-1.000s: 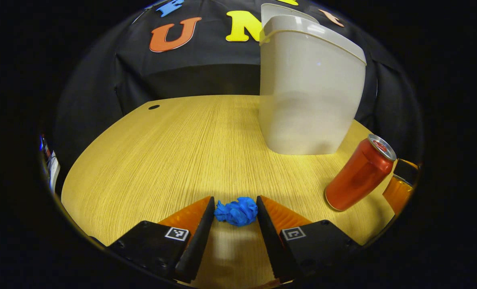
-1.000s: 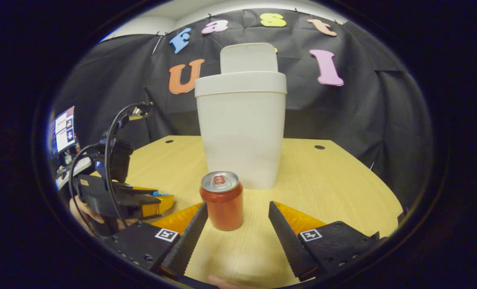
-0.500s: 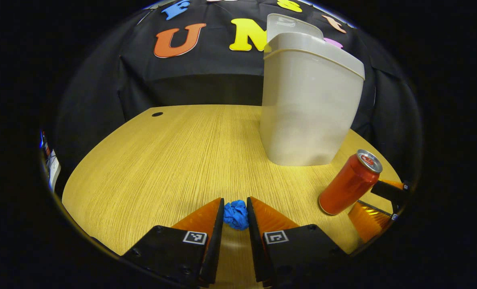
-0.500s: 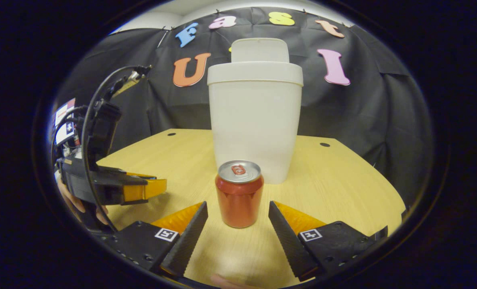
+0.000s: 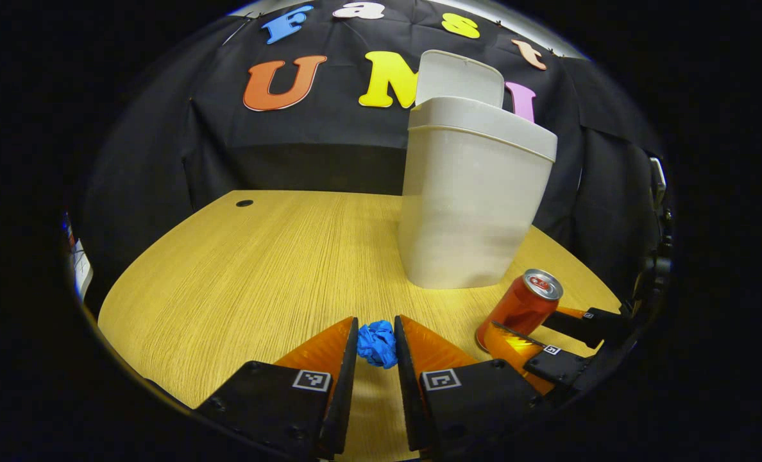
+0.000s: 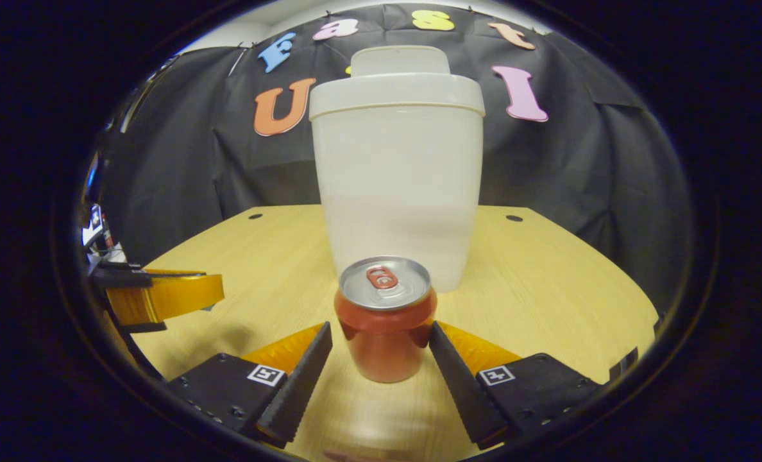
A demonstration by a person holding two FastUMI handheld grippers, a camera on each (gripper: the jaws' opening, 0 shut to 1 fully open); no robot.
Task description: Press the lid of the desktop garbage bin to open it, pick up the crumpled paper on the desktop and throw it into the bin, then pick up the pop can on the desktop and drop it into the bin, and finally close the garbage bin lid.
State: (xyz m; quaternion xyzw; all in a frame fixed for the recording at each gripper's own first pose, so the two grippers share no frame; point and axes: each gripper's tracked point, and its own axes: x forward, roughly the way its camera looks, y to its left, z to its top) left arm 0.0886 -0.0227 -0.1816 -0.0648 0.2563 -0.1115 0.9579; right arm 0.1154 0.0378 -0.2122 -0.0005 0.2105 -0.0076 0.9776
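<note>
My left gripper (image 5: pixel 376 326) is shut on the blue crumpled paper (image 5: pixel 377 344), held just above the wooden table (image 5: pixel 259 269). The white bin (image 5: pixel 471 205) stands ahead to the right with its lid (image 5: pixel 461 77) tipped up and open. The red pop can (image 5: pixel 519 307) stands upright to the right of the bin's foot, with the right gripper (image 5: pixel 535 333) around it. In the right gripper view the can (image 6: pixel 385 321) sits between the fingers of my open right gripper (image 6: pixel 378 333), in front of the bin (image 6: pixel 397 179). The left gripper (image 6: pixel 163 296) hovers at the far left.
The tabletop (image 6: pixel 548 276) has small cable holes (image 5: pixel 244 203) (image 6: pixel 514 218) near its back edge. Its curved front edge runs close under both grippers. Black cloth hangs behind the bin.
My left gripper shut on the paper and rose a little off the table. My right gripper moved forward, so the can now stands between its open fingers.
</note>
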